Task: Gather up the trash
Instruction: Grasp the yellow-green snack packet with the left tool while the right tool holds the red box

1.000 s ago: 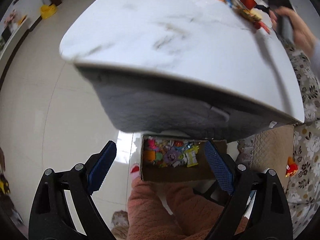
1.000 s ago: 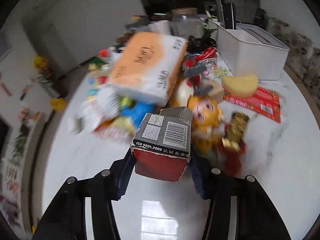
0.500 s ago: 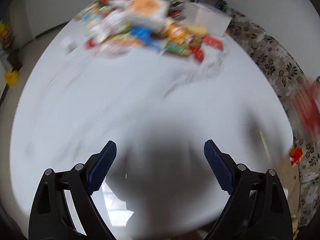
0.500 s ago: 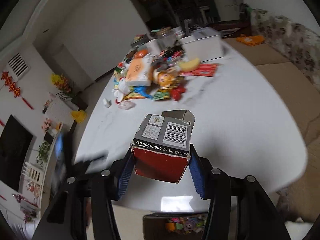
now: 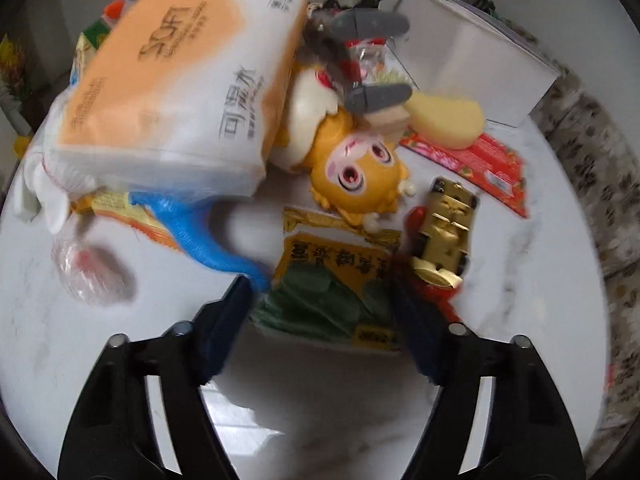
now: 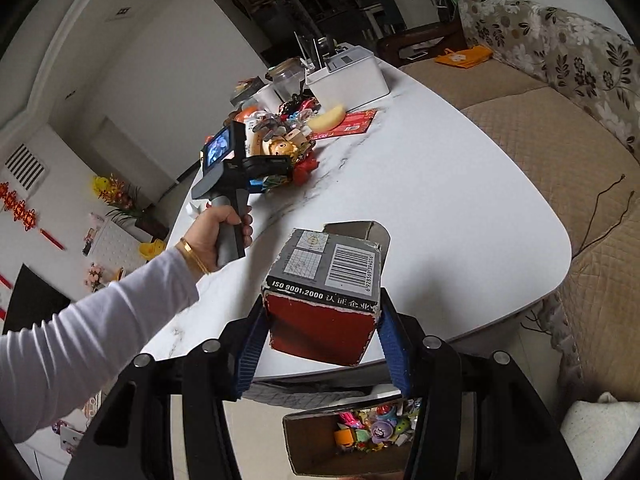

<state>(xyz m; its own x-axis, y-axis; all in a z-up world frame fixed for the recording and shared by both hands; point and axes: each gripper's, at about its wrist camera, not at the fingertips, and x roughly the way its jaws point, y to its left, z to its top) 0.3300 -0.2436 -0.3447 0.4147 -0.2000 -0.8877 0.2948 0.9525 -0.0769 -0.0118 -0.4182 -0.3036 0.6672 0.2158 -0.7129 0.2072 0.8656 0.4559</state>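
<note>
Closing left claw (image 5: 320, 300) around green-yellow packet (image 5: 332, 280) – you risk snagging gold toy car (image 5: 444, 236); right claw (image 6: 320, 344) grips red carton (image 6: 324, 300) – may slip.

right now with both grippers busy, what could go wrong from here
1. The left gripper is closing around the green and yellow snack packet, with the blue toy's tail and the gold toy car close beside its fingers; it may catch or knock them.
2. The right gripper holds the red carton above the cardboard trash box, which sits partly under the table; a drop here may miss.
</note>
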